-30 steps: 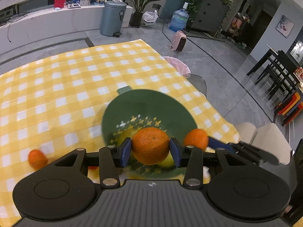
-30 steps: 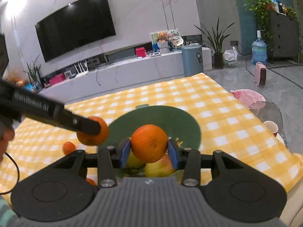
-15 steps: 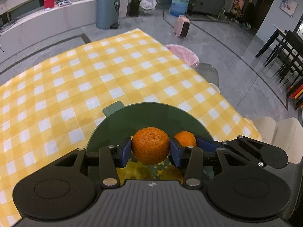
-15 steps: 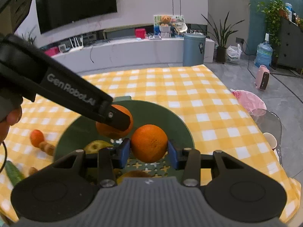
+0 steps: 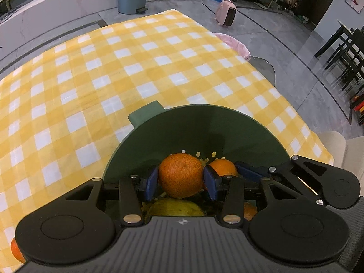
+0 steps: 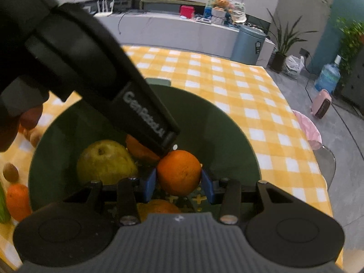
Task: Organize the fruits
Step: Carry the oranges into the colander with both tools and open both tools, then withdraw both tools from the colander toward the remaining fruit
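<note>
A green colander bowl (image 5: pixel 204 132) stands on the yellow checked tablecloth; it also shows in the right wrist view (image 6: pixel 218 127). My left gripper (image 5: pixel 180 183) is shut on an orange (image 5: pixel 180 175) low inside the bowl. My right gripper (image 6: pixel 178 185) is shut on a second orange (image 6: pixel 179 171), also inside the bowl, just right of the left one. The right gripper's orange (image 5: pixel 224 168) and blue fingers (image 5: pixel 248 173) show beside mine in the left view. A yellow-green pear (image 6: pixel 104 161) and another orange (image 6: pixel 159 207) lie in the bowl.
Left of the bowl on the cloth lie an orange (image 6: pixel 17 201), small brown fruits (image 6: pixel 10 173) and something green at the frame edge. The left gripper's black body (image 6: pixel 91 72) crosses the right view. The table's right edge drops to a glass stool (image 5: pixel 261 66) and chairs.
Both grippers have moved down and forward into the bowl with their oranges. The bowl now fills more of both views.
</note>
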{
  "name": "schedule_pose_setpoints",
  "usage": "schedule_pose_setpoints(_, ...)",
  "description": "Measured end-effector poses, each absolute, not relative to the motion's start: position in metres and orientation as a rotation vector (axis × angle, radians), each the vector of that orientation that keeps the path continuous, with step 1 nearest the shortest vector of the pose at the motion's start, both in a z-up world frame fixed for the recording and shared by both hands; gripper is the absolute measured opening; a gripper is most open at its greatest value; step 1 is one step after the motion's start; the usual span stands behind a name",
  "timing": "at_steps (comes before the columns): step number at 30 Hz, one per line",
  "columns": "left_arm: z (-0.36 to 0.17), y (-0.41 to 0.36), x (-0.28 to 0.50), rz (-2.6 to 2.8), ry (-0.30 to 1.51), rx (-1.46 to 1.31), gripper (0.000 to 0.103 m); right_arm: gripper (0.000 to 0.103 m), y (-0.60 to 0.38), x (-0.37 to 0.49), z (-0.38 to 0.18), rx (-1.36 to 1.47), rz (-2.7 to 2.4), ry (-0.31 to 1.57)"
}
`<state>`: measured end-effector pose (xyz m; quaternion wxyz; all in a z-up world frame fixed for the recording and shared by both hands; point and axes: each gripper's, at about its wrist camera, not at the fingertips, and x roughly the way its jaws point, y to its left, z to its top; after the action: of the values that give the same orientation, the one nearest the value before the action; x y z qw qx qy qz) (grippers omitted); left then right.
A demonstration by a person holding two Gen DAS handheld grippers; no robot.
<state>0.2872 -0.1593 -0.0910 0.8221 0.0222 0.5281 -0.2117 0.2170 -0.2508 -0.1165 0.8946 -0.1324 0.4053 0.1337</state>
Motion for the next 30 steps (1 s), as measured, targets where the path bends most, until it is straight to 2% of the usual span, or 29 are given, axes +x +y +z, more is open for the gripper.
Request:
schedule_pose_setpoints(9, -0.093, -0.164, 0.285, -0.454, 1.124, 0.091, 0.050, 0.039, -0.248, 0.215, -0.119, -0.272, 0.304, 0.887)
schedule_pose_setpoints(13, -0.091, -0.159, 0.284, -0.460, 1.134, 0.062, 0.059, 0.041, -0.249, 0.214, -0.113, -0.259, 0.309, 0.889)
schedule_pose_setpoints(16, -0.081, -0.154, 0.280, -0.454, 1.120, 0.042, 0.059, 0.042, -0.249, 0.209, -0.107, -0.261, 0.292, 0.878)
schedule_pose_setpoints(19, -0.066, -0.150, 0.271, -0.475, 1.090, 0.035, 0.060, 0.046, -0.251, 0.198, -0.096, -0.229, 0.273, 0.847)
schedule_pose_setpoints(21, -0.055, -0.146, 0.261, -0.494, 1.060, 0.049, 0.060, 0.056, -0.257, 0.189, -0.086, -0.175, 0.258, 0.819)
schedule_pose_setpoints(25, -0.032, -0.134, 0.236, -0.496, 0.988, 0.083, 0.060, 0.059, -0.263, 0.168, -0.064, -0.077, 0.220, 0.761)
schedule_pose_setpoints(27, -0.020, -0.123, 0.222, -0.495, 0.949, 0.079, 0.060, 0.066, -0.264, 0.154, -0.053, -0.019, 0.206, 0.714)
schedule_pose_setpoints(30, -0.006, -0.103, 0.200, -0.480, 0.900, 0.065, 0.061, 0.067, -0.263, 0.136, -0.040, 0.048, 0.195, 0.665)
